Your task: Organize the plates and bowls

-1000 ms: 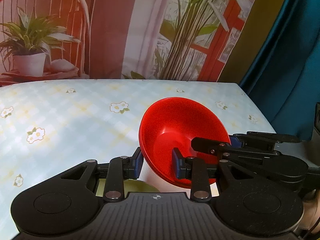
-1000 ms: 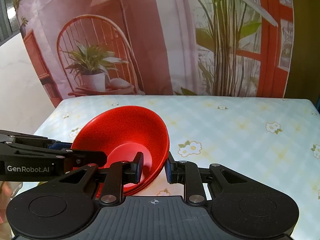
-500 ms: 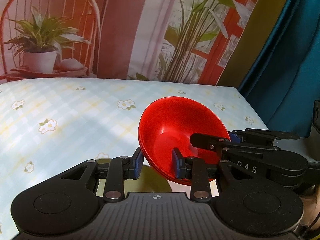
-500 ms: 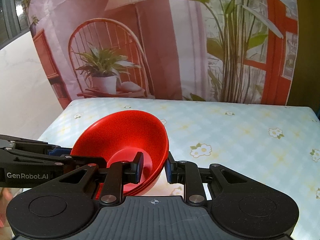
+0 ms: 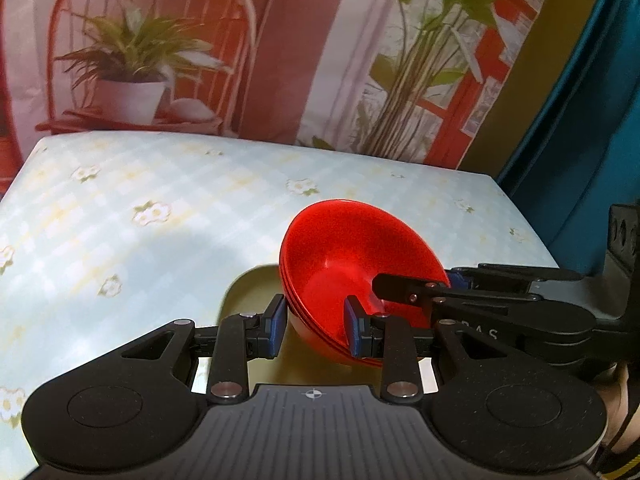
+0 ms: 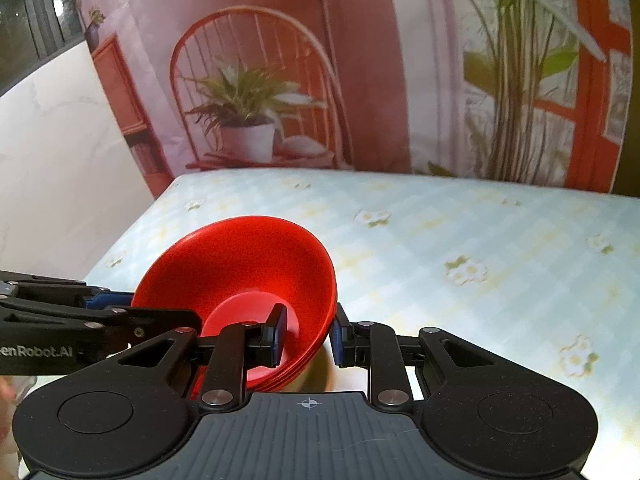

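Note:
A stack of nested red bowls (image 5: 352, 240) (image 6: 240, 256) hangs tilted above the table, held from both sides. My left gripper (image 5: 315, 328) is shut on the near-left wall of the stack, one pad inside and one outside. My right gripper (image 6: 308, 334) is shut on the opposite wall in the same way. Each gripper shows in the other's view: the right gripper (image 5: 416, 282) reaches in from the right, the left gripper (image 6: 120, 308) from the left. A yellow-green plate (image 5: 248, 292) lies on the table just below the bowls, mostly hidden by them and my fingers.
The table (image 5: 160, 208) (image 6: 480, 240) wears a pale checked cloth with small flowers. A printed backdrop of a chair and plants (image 6: 256, 120) hangs behind it. A teal curtain (image 5: 580, 120) stands at the right, a white wall (image 6: 60, 160) beyond the table's left edge.
Both grippers have carried the bowl stack to the left over the table, still gripping it. More of the yellow-green plate shows beneath the bowls in the left wrist view.

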`<state>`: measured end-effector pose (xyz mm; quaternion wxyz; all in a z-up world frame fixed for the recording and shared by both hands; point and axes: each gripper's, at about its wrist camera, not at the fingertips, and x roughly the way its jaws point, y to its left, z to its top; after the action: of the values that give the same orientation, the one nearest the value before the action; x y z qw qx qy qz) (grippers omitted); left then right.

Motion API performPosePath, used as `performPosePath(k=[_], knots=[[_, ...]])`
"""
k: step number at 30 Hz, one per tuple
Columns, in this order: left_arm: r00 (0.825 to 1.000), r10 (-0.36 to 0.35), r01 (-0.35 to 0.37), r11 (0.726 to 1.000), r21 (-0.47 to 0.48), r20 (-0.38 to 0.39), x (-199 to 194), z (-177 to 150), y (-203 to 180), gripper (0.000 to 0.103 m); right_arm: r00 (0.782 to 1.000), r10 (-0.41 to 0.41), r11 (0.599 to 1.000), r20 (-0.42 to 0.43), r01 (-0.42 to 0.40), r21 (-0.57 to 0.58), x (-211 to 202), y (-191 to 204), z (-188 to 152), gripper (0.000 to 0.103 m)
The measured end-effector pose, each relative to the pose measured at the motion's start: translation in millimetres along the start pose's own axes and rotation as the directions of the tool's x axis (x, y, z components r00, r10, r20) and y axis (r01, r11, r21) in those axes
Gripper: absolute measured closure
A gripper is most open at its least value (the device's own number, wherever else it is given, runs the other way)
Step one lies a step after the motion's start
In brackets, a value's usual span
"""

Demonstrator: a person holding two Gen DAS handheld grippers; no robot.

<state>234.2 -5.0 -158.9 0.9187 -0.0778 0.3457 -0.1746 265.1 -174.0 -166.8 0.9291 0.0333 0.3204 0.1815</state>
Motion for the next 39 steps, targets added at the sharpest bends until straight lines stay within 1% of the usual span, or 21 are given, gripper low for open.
performPosePath(k=[4,9,14,17,21,30,32,34,35,39], knots=[[1.000,0.017,-0.017,1.000,-0.019,-0.003,-2,-9,9,0.071,1.000,0.016,1.000,-0.021,-0.016,-0.001,9,9,-8,0.081],[1.000,0.021,-0.021,0.998,-0.053,-0.012,1,-16,19,0.071,0.999,0.027,1.000,-0.040,-0.027,-0.004,19,18,-14,0.081],[0.999,0.048,-0.048,0.998,-0.042,-0.018,7,-20,22,0.071,0.999,0.024,1.000,-0.041,-0.025,-0.010,26,23,-16,0.082],[0.998,0.061,-0.062,0.997,-0.041,-0.023,12,-19,27,0.071,0.999,0.013,0.999,-0.040,-0.014,-0.040,32,28,-15,0.082],[0.998,0.050,-0.051,0.997,-0.066,-0.028,14,-22,31,0.071,0.999,0.005,0.999,-0.051,-0.007,-0.045,40,30,-14,0.082],[0.998,0.052,-0.053,0.997,-0.053,-0.025,15,-24,29,0.071,0.998,-0.005,0.999,-0.061,0.002,-0.041,43,27,-19,0.081],[0.998,0.057,-0.057,0.997,-0.043,-0.014,14,-22,28,0.069,0.998,-0.004,0.999,-0.061,0.001,-0.040,42,27,-19,0.080],[0.998,0.060,-0.061,0.998,-0.032,-0.010,11,-20,26,0.063,0.999,-0.003,0.999,-0.050,0.001,-0.040,39,26,-19,0.079],[0.998,0.060,-0.060,0.998,-0.027,-0.005,9,-20,26,0.059,0.999,-0.004,0.999,-0.048,0.002,-0.041,37,26,-18,0.078],[0.998,0.066,-0.066,0.998,0.003,0.013,-1,-15,20,0.054,1.000,0.002,1.000,-0.031,-0.003,-0.029,26,23,-16,0.061]])
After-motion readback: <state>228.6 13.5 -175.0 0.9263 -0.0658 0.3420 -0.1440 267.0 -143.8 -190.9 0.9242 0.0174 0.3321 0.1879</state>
